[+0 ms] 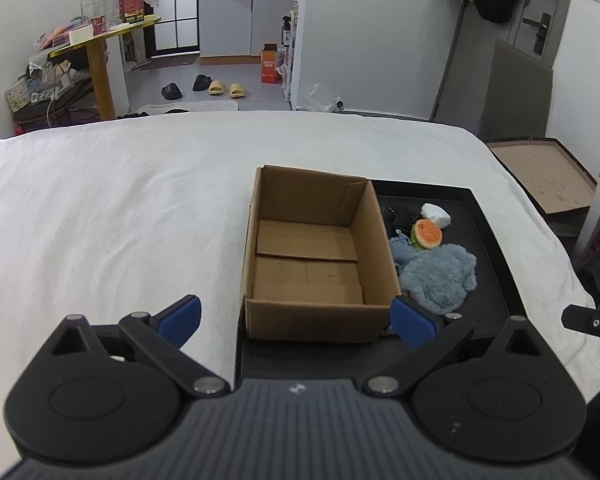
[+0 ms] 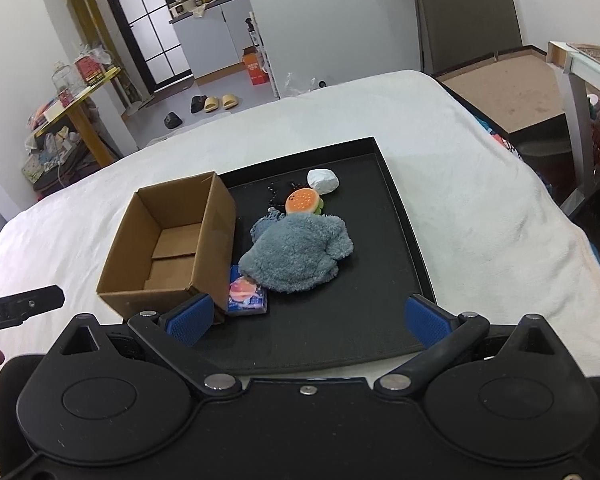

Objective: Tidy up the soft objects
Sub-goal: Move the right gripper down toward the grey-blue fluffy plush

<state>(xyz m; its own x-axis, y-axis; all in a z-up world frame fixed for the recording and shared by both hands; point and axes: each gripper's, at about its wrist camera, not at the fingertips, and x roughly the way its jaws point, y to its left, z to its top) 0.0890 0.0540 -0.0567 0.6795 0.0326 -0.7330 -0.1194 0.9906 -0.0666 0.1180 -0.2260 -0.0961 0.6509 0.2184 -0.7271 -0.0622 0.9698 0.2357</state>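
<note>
An empty open cardboard box (image 1: 312, 256) (image 2: 168, 244) stands on the left part of a black tray (image 1: 496, 280) (image 2: 396, 216) on a white bed. To the right of the box lie a blue-grey plush toy (image 1: 440, 276) (image 2: 296, 252), a burger-shaped soft toy (image 1: 427, 233) (image 2: 303, 201), a white soft lump (image 1: 436, 215) (image 2: 322, 181), black beads (image 2: 276, 194) and a small blue packet (image 2: 247, 295). My left gripper (image 1: 296, 320) is open and empty in front of the box. My right gripper (image 2: 307, 320) is open and empty over the tray's near part.
The white bed (image 1: 120, 208) (image 2: 480, 200) stretches left and behind. Beyond it lie a yellow table (image 1: 96, 44), slippers (image 1: 224, 88) and a kitchen counter. A brown board (image 1: 540, 176) and a stand are at the bed's right edge.
</note>
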